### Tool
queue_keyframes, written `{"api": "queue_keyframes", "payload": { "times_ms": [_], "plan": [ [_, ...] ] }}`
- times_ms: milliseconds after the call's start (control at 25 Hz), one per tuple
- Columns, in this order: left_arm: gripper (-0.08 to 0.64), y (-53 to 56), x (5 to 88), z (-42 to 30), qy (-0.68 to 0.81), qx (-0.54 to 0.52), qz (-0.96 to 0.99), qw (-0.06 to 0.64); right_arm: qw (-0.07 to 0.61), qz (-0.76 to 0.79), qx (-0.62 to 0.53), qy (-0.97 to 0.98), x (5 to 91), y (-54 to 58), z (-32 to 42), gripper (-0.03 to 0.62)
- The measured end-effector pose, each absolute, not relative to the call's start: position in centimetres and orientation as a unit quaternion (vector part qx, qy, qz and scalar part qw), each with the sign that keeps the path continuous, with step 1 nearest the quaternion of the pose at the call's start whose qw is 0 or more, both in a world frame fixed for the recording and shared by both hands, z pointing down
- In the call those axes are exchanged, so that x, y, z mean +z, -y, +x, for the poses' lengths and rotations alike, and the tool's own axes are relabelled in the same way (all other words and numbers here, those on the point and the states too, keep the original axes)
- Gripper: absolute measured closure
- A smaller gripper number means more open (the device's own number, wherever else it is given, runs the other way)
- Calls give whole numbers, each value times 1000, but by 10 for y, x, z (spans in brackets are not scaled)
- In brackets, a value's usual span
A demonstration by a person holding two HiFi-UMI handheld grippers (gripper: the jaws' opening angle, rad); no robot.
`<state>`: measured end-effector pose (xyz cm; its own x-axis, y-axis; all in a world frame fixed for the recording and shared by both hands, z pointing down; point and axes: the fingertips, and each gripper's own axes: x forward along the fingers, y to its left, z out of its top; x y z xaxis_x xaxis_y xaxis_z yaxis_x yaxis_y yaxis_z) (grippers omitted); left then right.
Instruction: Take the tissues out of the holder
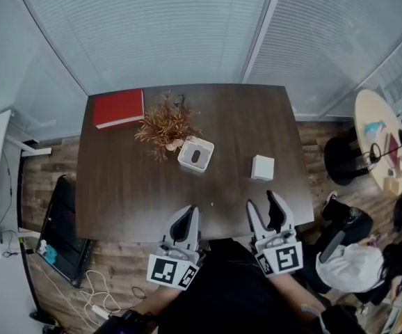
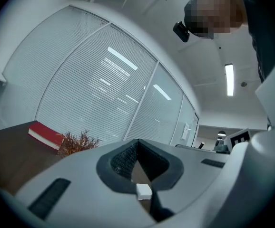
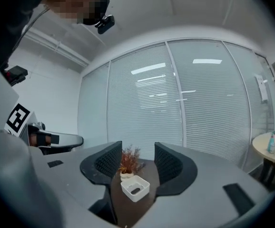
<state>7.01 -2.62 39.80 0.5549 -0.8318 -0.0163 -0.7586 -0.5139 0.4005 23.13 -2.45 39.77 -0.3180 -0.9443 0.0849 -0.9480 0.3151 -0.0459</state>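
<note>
The white square tissue holder (image 1: pixel 195 153) with a dark slot in its top stands mid-table; no tissue shows at the slot. In the right gripper view the holder (image 3: pixel 128 184) sits ahead, framed by the jaws. My right gripper (image 1: pixel 261 202) (image 3: pixel 137 148) hovers open at the table's front edge with nothing between its fingers. At the front edge to its left, my left gripper (image 1: pixel 188 211) (image 2: pixel 137 144) is shut, jaw tips touching. A small white block (image 2: pixel 143 190) shows low in its gap; I cannot tell what it is.
A small white cube (image 1: pixel 262 167) sits right of the holder. A dried plant (image 1: pixel 166 125) in a pot stands just behind the holder, with a red book (image 1: pixel 119 108) at the back left. A round side table (image 1: pixel 380 141) and black stool (image 1: pixel 343 160) stand to the right.
</note>
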Motion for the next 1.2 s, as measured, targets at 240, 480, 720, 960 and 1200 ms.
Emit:
{"api": "queue_keyframes", "payload": {
  "times_ms": [240, 480, 720, 960, 1200],
  "plan": [
    [561, 26, 396, 36, 468, -108, 858, 179, 26, 549, 40, 834, 383, 26, 175, 460],
    [561, 26, 393, 21, 461, -90, 866, 171, -6, 548, 28, 836, 367, 27, 140, 581],
    [561, 31, 389, 8, 465, -74, 872, 134, -3, 524, 17, 852, 371, 32, 102, 581],
    [561, 30, 394, 3, 455, -52, 883, 107, -2, 529, -3, 848, 364, 27, 87, 581],
    [561, 39, 388, 2, 445, -63, 889, 89, -7, 547, -10, 837, 363, 34, 90, 581]
  ]
}}
